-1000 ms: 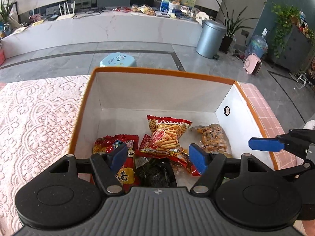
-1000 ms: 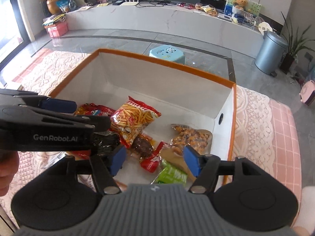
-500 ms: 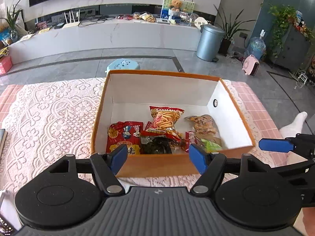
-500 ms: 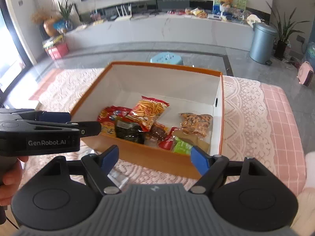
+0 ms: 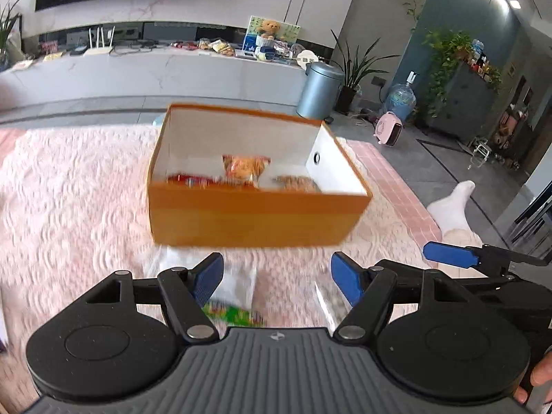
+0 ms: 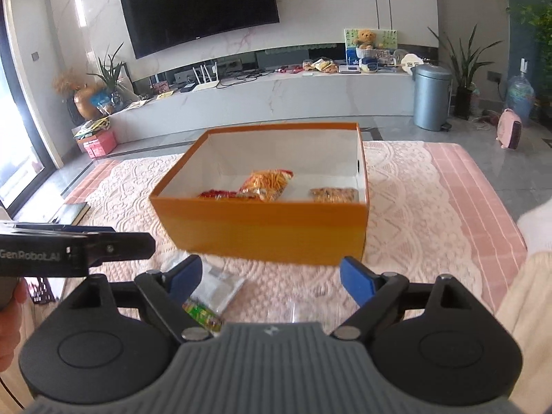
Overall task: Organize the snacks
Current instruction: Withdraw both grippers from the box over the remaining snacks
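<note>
An orange box (image 5: 248,219) (image 6: 269,231) with white inner walls stands on the lace-covered table. Inside lie an orange snack bag (image 6: 267,184), a red packet (image 6: 215,194) and a clear bag of brown snacks (image 6: 333,195). My left gripper (image 5: 276,277) is open and empty, in front of the box's near wall. My right gripper (image 6: 267,277) is also near the box front, its jaws still opening with nothing between them. A green snack packet (image 5: 234,314) (image 6: 201,312) and a clear wrapper (image 6: 217,281) lie on the cloth below the left fingers of both grippers.
The pink lace tablecloth (image 6: 414,207) spreads around the box. My right gripper's blue finger (image 5: 448,253) shows at the right of the left wrist view; the left gripper's body (image 6: 69,248) at the left of the right wrist view. A white sock (image 5: 452,207) lies beyond the table's right edge.
Both grippers have pulled back out of the box and away from it, so the box's outer front wall now shows. The right gripper's jaws have spread wider.
</note>
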Demonstrator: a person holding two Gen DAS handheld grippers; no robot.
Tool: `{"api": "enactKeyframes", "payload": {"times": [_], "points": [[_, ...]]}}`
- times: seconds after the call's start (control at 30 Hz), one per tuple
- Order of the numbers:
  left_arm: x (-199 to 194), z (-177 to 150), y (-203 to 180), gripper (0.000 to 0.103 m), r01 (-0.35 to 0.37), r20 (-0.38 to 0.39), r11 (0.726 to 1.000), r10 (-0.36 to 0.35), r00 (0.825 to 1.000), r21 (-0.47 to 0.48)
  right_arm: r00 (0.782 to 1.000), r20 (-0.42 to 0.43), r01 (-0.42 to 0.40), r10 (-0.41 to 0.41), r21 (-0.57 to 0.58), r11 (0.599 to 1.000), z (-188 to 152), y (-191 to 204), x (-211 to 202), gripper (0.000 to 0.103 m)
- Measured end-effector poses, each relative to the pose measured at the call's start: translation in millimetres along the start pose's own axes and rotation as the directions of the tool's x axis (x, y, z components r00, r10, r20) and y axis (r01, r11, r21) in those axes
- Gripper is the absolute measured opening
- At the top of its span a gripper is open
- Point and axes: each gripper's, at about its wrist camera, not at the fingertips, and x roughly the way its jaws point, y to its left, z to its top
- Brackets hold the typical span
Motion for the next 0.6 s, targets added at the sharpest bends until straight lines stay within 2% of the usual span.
{"api": "enactKeyframes", "payload": {"times": [0.13, 0.2, 0.3, 0.47, 0.6], "points": [[1.6, -21.4, 4.8, 0.084, -0.039, -0.015, 0.999, 0.039, 0.999, 0.004, 0.999, 0.006, 0.045, -0.045, -0.027, 0.999, -28.2, 10.0, -6.7, 0.085], [1.8, -29.7, 7.1, 0.083, -0.033, -0.023, 0.999, 0.033, 0.999, 0.004, 0.998, 0.003, 0.059, -0.059, -0.021, 0.998, -41.6, 10.6, -7.6, 0.085], [5.4, -41.6, 9.7, 0.083, -0.021, -0.047, 1.0, 0.021, 0.999, 0.008, 0.997, -0.02, 0.08, -0.08, -0.019, 0.997, -58.2, 9.2, -2.4, 0.085], [12.5, -58.5, 11.8, 0.083, -0.07, -0.067, 0.996, 0.073, 0.995, 0.047, 0.993, -0.06, 0.102, -0.101, 0.01, 0.995, -78.6, 2.1, 9.9, 0.085], [16.6, -68.3, 13.9, 0.083, -0.082, -0.08, 0.996, 0.085, 0.993, 0.045, 0.99, -0.086, 0.116, -0.113, 0.036, 0.993, -94.7, -1.5, 15.8, 0.085]]}}
